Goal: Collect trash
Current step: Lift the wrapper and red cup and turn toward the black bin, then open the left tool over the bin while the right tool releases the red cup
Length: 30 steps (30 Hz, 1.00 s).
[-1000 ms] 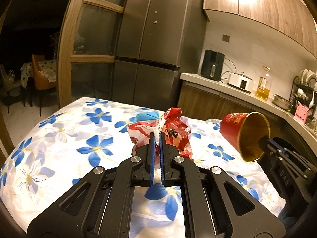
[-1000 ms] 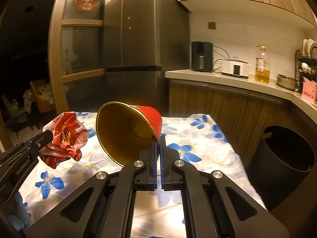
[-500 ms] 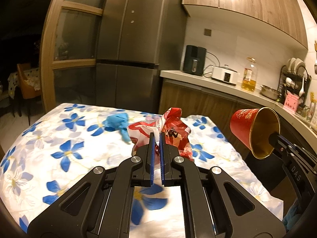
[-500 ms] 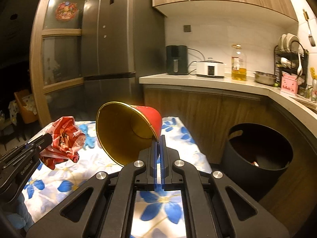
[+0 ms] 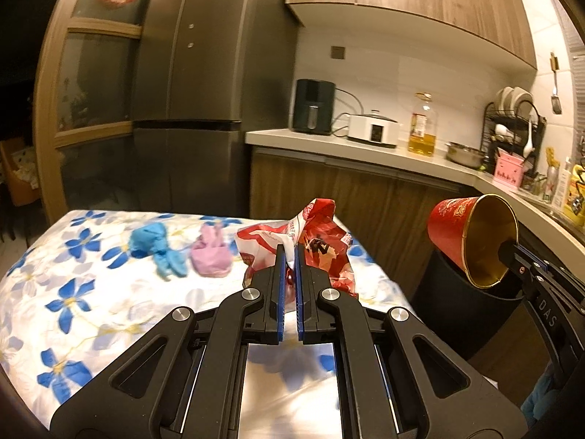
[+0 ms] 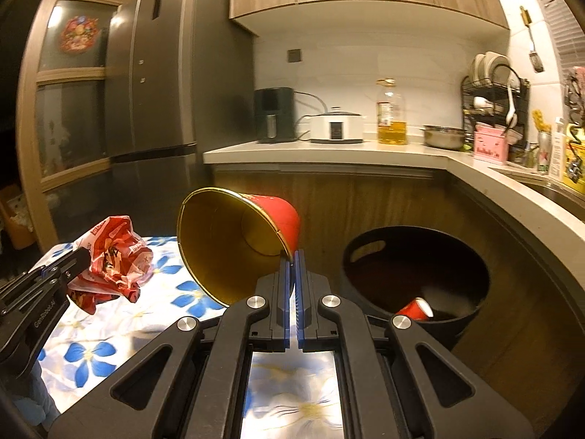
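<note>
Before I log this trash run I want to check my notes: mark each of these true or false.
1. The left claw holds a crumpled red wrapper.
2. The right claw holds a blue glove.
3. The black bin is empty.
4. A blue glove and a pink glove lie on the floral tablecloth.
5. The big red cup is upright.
1. True: the left claw is shut on the crumpled red wrapper.
2. False: the right claw pinches the rim of a big red cup.
3. False: the black bin already holds a small red cup.
4. True: blue glove, pink glove, floral tablecloth.
5. False: it is tipped on its side.
</note>
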Each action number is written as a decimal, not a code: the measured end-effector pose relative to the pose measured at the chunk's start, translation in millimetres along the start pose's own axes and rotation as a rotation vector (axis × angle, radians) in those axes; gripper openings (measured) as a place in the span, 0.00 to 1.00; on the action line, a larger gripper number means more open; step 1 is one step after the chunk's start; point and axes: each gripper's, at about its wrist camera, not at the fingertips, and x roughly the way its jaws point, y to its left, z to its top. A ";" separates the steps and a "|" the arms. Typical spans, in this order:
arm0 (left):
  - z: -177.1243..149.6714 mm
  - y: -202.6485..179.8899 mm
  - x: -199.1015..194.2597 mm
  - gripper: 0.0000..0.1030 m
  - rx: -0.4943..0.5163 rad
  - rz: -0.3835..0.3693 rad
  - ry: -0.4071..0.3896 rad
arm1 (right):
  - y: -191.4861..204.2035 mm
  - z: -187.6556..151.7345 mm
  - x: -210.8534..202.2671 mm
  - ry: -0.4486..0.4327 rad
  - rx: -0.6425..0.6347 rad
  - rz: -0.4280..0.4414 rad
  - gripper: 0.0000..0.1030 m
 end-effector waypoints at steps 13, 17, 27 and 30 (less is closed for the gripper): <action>13.9 -64.5 25.8 0.04 0.062 -0.119 -0.009 | -55.4 9.5 2.6 -0.027 0.040 -0.124 0.03; 20.2 -89.9 31.3 0.04 0.085 -0.166 -0.025 | -77.7 15.6 2.8 -0.043 0.059 -0.173 0.03; 33.4 -158.2 47.5 0.04 0.116 -0.292 -0.053 | -123.5 21.1 6.1 -0.064 0.105 -0.264 0.03; 33.0 -176.5 52.2 0.04 0.133 -0.326 -0.062 | -134.4 20.7 8.2 -0.068 0.119 -0.279 0.03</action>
